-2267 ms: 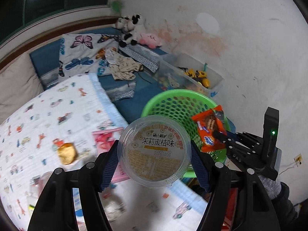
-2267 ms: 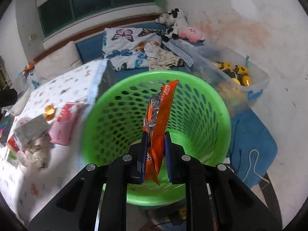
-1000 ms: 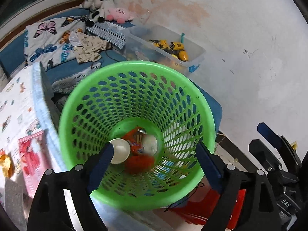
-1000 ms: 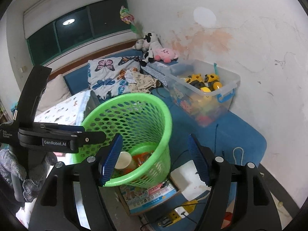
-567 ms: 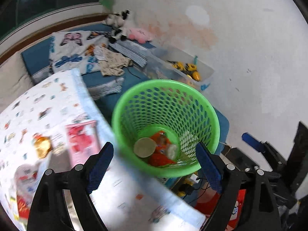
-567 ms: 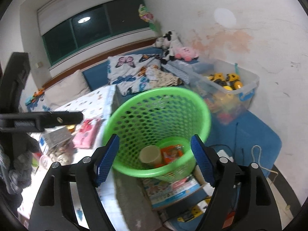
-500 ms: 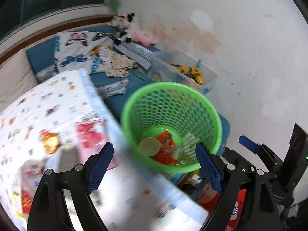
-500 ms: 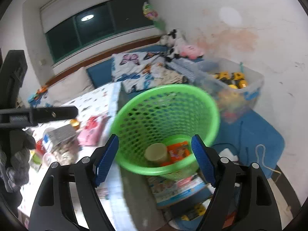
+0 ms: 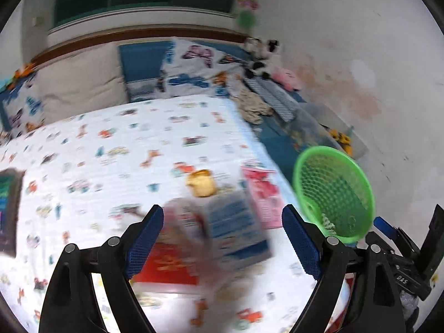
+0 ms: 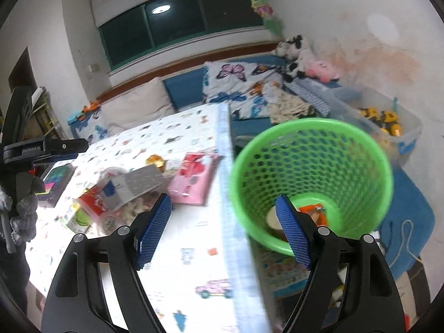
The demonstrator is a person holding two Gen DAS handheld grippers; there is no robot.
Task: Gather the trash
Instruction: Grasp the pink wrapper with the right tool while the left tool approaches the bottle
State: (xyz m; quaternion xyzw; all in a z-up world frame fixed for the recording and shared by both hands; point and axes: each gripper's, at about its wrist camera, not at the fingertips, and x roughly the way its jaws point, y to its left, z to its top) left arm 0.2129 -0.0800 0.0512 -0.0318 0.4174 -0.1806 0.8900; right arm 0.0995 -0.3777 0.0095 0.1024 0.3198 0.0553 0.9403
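The left gripper (image 9: 222, 238) is spread wide with nothing between its blue pads, and it hangs over the patterned bedsheet (image 9: 116, 149). Directly ahead of it, between the fingers in the left wrist view, lies a blurred heap of trash: a red packet (image 9: 166, 263), a grey-blue box (image 9: 236, 230), and just beyond them a pink packet (image 9: 263, 194) and a small golden wrapper (image 9: 201, 183). The green basket (image 9: 333, 191) stands off the bed's right edge, to the right of this gripper.

The right gripper (image 10: 222, 230) is also spread and empty, poised over the bed's right edge. The basket (image 10: 310, 166) sits just right of it (behind the right finger), holding a cup (image 10: 273, 217) and an orange wrapper (image 10: 313, 212). The trash heap (image 10: 125, 188) lies left and slightly farther.
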